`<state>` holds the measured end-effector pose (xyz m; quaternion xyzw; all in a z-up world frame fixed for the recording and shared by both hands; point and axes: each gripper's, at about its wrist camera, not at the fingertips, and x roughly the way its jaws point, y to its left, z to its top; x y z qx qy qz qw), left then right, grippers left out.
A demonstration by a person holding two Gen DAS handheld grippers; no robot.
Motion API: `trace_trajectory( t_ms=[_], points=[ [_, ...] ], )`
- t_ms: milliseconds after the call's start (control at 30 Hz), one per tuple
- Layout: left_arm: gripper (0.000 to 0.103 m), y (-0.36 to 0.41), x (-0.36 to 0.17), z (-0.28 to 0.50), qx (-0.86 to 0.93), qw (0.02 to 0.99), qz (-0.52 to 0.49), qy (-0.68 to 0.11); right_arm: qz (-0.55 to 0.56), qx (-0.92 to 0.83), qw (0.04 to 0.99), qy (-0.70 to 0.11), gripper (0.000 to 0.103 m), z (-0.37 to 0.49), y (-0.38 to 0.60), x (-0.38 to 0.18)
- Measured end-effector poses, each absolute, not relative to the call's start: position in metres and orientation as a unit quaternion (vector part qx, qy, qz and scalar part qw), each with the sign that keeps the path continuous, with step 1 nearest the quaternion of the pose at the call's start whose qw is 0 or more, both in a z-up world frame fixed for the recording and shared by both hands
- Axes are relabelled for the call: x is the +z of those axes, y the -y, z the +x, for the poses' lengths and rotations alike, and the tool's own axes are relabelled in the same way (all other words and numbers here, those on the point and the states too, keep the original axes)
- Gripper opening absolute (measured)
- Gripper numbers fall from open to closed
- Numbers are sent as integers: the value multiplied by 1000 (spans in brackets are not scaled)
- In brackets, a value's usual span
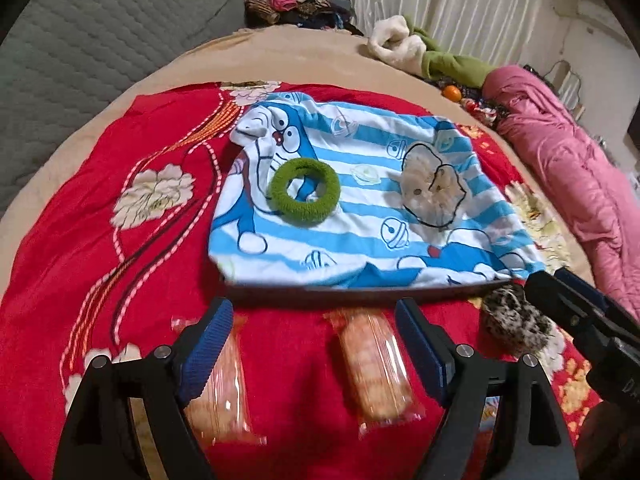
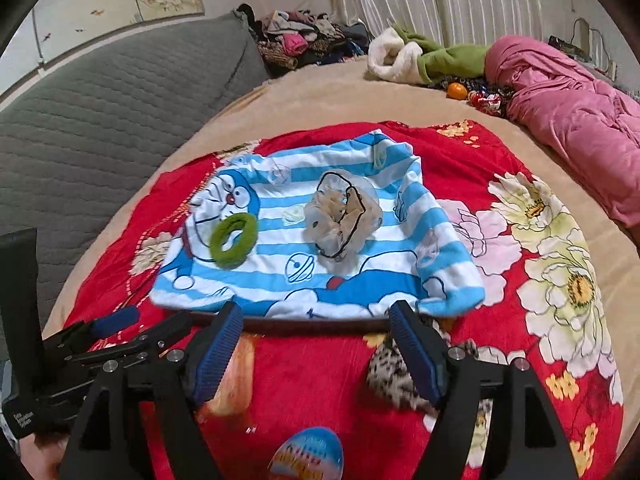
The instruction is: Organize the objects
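Note:
A blue-and-white striped cartoon cloth [image 1: 360, 216] covers a dark tray [image 1: 360, 292] on the red floral blanket. On it lie a green fuzzy hair ring [image 1: 305, 190] and a beige scrunchie [image 1: 430, 186]; both show in the right wrist view, the ring [image 2: 233, 240] and the scrunchie [image 2: 340, 216]. My left gripper [image 1: 316, 344] is open above two orange snack packets [image 1: 376, 368]. My right gripper [image 2: 316, 344] is open, with a leopard-print scrunchie [image 2: 394, 380] by its right finger and a colourful egg [image 2: 308, 456] below. The leopard scrunchie also shows in the left wrist view [image 1: 516, 324].
The red blanket [image 2: 520, 360] lies on a tan bed cover [image 2: 320, 96]. A grey quilted cushion [image 2: 100, 120] stands to the left. A pink duvet [image 2: 568, 120], a green-and-white garment [image 2: 420, 56], an orange [image 2: 457, 91] and a clothes pile [image 2: 300, 44] lie at the back.

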<state>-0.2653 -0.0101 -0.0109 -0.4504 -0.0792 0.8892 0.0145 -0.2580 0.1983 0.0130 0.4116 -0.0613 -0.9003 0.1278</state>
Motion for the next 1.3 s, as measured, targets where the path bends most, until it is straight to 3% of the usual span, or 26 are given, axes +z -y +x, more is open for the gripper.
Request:
trace_trajectory(
  t_ms=[333,600,1300],
  points=[
    [85,12,4,-230,897,30,-432,87,395,-907,130,65,85,-217,-203,25],
    [99,20,20,-204,905,46,-411,99,376,-916,125,58,89,-190,-205,37],
    [100,25,38,-142,922,52,-376,72,310,-942,115,52,90,-116,-209,79]
  ],
)
